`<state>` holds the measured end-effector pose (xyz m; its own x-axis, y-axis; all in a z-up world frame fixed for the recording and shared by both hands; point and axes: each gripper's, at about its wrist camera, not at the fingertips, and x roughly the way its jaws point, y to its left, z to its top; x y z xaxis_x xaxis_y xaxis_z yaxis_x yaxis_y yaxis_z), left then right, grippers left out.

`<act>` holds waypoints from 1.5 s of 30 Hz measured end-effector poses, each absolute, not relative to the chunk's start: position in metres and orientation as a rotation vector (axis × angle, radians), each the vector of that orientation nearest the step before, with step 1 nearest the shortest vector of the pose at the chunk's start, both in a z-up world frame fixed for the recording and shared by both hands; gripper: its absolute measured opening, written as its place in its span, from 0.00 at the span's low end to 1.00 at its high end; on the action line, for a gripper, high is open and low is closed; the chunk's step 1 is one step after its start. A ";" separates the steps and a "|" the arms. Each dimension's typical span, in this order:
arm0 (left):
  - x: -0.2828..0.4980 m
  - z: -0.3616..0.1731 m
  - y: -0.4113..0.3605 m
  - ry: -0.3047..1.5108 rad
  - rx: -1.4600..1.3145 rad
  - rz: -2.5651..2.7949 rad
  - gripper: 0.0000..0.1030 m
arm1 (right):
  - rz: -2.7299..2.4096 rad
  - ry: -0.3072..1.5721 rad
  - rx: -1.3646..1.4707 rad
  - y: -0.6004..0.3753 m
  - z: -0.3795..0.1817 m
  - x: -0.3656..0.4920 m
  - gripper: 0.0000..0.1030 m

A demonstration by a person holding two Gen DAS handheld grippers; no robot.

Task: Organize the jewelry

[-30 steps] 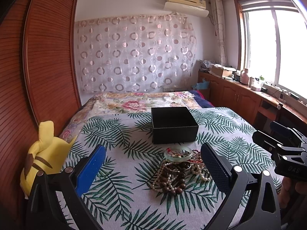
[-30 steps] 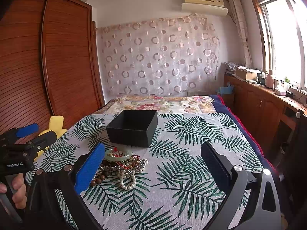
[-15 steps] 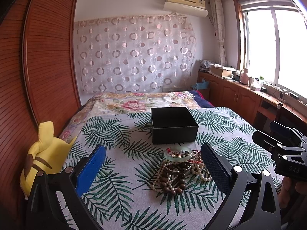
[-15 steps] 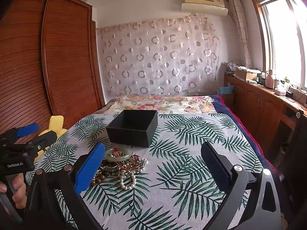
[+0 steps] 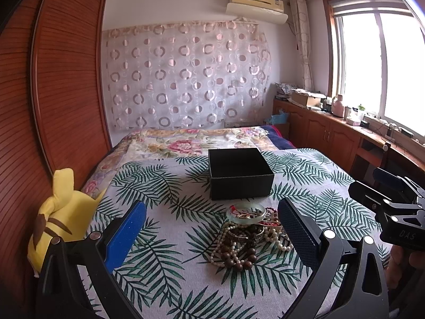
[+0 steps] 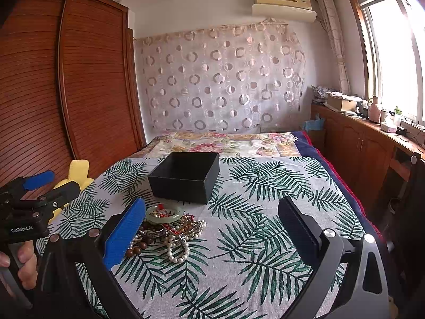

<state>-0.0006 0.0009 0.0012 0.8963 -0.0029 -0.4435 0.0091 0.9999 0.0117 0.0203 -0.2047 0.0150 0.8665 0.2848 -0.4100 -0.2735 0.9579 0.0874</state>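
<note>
Jewelry pile (image 5: 248,235), one, lies near one black box (image 5: 239,172) on the bed (image 5: 164,212). Left tool (image 5: 211,234) and right tool (image 6: 209,235): fingers apart, empty.

The left tool (image 5: 211,235) is held level with its two fingers spread wide and nothing between them. The right tool (image 6: 211,235) is spread just as wide and empty. A hand (image 6: 25,265) grips the left tool's handle at eight o'clock in the right wrist view.

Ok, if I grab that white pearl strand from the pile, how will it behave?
The pearl strand will probably hang limp. It lies tangled with the other jewelry, so neighbours may drag along. The smooth round beads could slip between the pads.
</note>
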 end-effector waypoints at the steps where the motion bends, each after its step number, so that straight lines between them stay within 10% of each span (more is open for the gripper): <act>1: 0.000 0.001 0.001 0.460 0.014 -0.006 0.93 | 0.293 0.434 0.027 -0.205 0.016 0.019 0.98; 41: 0.014 -0.035 0.013 0.545 -0.012 -0.020 0.93 | 0.366 0.536 -0.017 -0.191 -0.021 0.045 0.97; 45: 0.018 -0.038 0.019 0.560 -0.010 -0.028 0.93 | 0.408 0.546 -0.053 -0.186 -0.026 0.051 0.84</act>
<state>0.0180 0.0187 -0.0379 0.8467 -0.0290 -0.5312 0.0236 0.9996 -0.0170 0.0514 -0.1863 -0.0262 0.7765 0.3628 -0.5152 -0.3905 0.9187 0.0583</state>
